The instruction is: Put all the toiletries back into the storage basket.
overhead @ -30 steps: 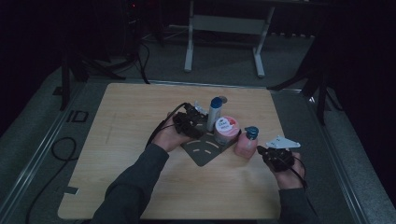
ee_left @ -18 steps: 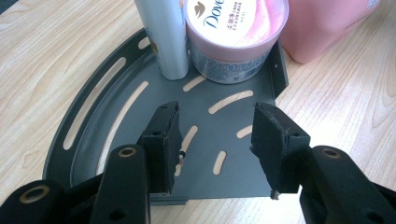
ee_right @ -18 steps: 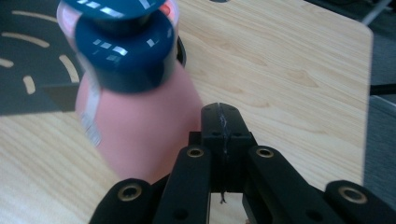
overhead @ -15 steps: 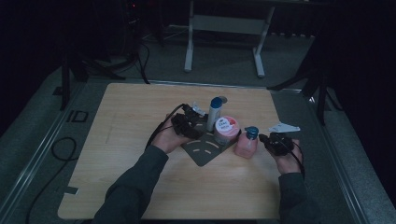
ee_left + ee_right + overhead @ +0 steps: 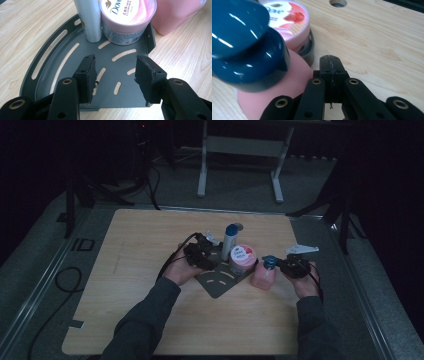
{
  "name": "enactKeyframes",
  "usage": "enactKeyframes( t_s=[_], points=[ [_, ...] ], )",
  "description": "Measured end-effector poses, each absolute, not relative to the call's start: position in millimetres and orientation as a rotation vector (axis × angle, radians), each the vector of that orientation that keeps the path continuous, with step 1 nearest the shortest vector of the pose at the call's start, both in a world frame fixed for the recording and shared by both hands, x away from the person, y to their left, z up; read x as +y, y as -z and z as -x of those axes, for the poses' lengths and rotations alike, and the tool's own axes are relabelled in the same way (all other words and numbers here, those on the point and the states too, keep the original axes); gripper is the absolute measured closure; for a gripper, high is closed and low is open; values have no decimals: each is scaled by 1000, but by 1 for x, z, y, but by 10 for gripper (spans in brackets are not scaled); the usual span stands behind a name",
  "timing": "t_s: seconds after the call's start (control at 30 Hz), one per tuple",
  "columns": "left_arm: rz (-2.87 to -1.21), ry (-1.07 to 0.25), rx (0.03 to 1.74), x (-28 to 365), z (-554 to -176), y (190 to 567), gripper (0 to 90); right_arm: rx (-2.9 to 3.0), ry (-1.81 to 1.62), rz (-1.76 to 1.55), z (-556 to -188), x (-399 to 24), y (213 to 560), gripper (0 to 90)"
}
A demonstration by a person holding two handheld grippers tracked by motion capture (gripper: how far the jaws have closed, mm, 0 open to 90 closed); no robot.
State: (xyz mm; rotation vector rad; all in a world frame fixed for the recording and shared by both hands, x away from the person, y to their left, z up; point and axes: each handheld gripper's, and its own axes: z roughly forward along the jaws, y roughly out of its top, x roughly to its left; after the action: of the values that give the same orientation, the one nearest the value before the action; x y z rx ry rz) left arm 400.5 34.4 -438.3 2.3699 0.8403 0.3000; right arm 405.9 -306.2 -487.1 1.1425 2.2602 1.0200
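Pink bottle (image 5: 272, 100) cut off, blurred; right gripper (image 5: 330, 62) fingers together.

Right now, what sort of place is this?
Probably a dim lab or workshop rigged for recording: a wooden table on grey floor, cables trailing beside it, a metal stand behind, and toiletries on a dark tray.

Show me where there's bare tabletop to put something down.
The wooden table lies bare left of the left gripper, and along the near edge between the sleeves. It is crowded mid-table: the dark slotted metal tray bears a silver spray can and pink Dove jar, with the pink blue-capped bottle and right gripper alongside.
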Motion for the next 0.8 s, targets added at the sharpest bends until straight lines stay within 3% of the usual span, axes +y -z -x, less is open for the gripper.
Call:
enactKeyframes(
  t_s=[0.8],
  points=[
    [-2369,-284,839,32,-402,442,506,2369,-1083,-1074,-414,-307,487,900]
  ],
)
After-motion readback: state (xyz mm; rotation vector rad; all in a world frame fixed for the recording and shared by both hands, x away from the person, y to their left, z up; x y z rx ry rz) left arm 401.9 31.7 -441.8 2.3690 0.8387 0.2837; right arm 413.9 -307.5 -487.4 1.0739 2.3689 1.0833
